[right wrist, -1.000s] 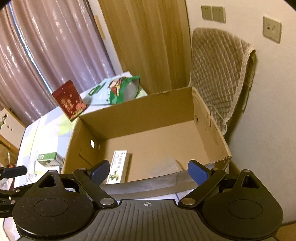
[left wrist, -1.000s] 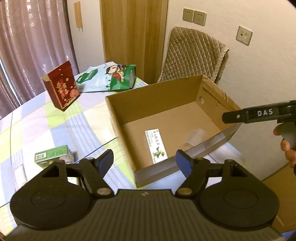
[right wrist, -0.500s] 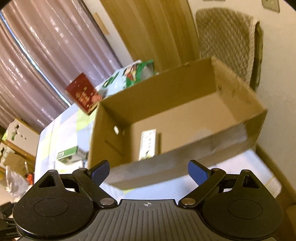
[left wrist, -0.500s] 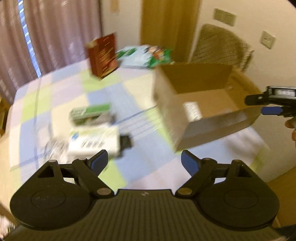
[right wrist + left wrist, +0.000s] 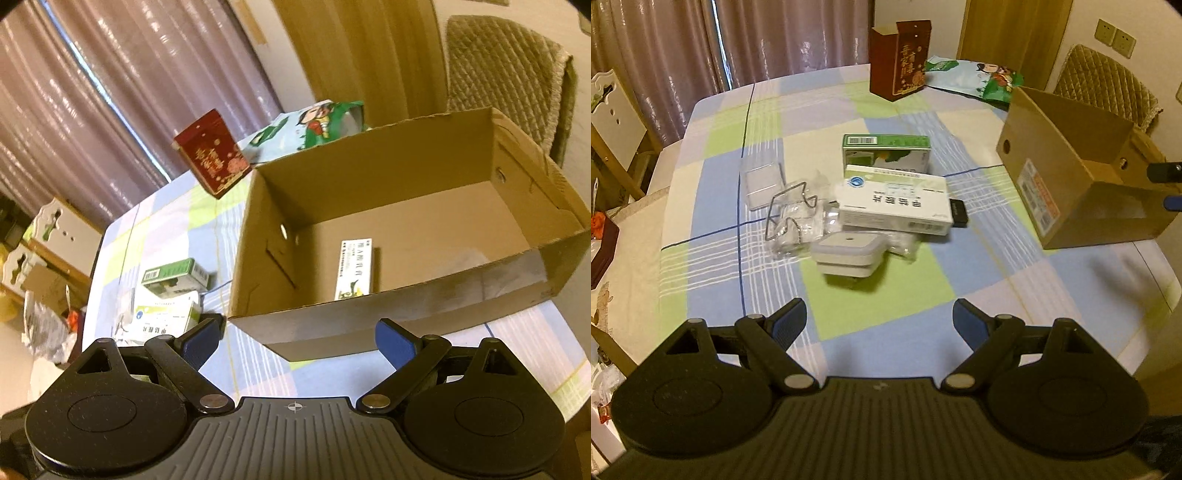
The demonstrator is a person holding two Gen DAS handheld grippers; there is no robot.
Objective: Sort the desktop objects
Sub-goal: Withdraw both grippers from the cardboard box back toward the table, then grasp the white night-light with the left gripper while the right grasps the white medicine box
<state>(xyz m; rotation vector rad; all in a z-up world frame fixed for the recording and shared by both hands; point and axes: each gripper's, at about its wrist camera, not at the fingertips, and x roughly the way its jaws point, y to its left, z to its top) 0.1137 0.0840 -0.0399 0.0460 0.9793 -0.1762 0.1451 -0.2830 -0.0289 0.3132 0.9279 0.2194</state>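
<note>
Both grippers stand spread with nothing between their blue pads: the left gripper point(image 5: 879, 321) hovers above bare checked tablecloth point(image 5: 879, 295) near the table's front edge, facing the central clutter of a clear plastic case point(image 5: 761, 184), a wire-and-plastic packet point(image 5: 794, 218), a square white container point(image 5: 849, 254), a white medicine box point(image 5: 895, 206) and a green box point(image 5: 886, 151) behind it. To the right, the right gripper point(image 5: 297, 341) is held just before the cardboard box point(image 5: 406, 310). Inside lies one slim white carton point(image 5: 354, 269).
</note>
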